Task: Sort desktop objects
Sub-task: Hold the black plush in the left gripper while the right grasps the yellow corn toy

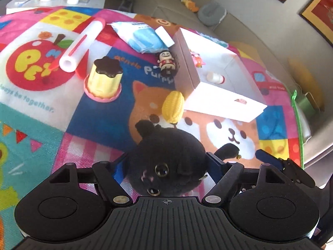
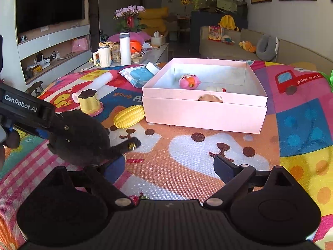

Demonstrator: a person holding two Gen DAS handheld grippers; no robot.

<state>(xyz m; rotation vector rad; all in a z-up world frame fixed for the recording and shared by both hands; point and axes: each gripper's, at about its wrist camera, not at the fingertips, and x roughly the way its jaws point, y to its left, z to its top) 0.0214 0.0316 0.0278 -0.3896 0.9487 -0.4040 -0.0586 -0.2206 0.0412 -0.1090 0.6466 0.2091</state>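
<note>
A black plush cat (image 1: 166,156) sits between the blue pads of my left gripper (image 1: 166,166), which is shut on it just above the patterned cloth. The right wrist view shows the same plush (image 2: 83,139) at the left, its tail reaching toward my right gripper (image 2: 170,166). That gripper stands open over the cloth with nothing between its fingers. A yellow toy corn (image 2: 129,116) lies beyond the plush. Behind it stands an open white box (image 2: 206,112) holding a pink toy (image 2: 189,81) and a small white bottle (image 2: 215,89).
On the cloth to the left lie a pudding toy (image 1: 104,79), a white roll (image 1: 81,45), a blue-white packet (image 1: 139,35) and a small figurine (image 1: 166,62) beside the box wall. The table edge (image 1: 299,125) drops off at the right. A sofa stands behind.
</note>
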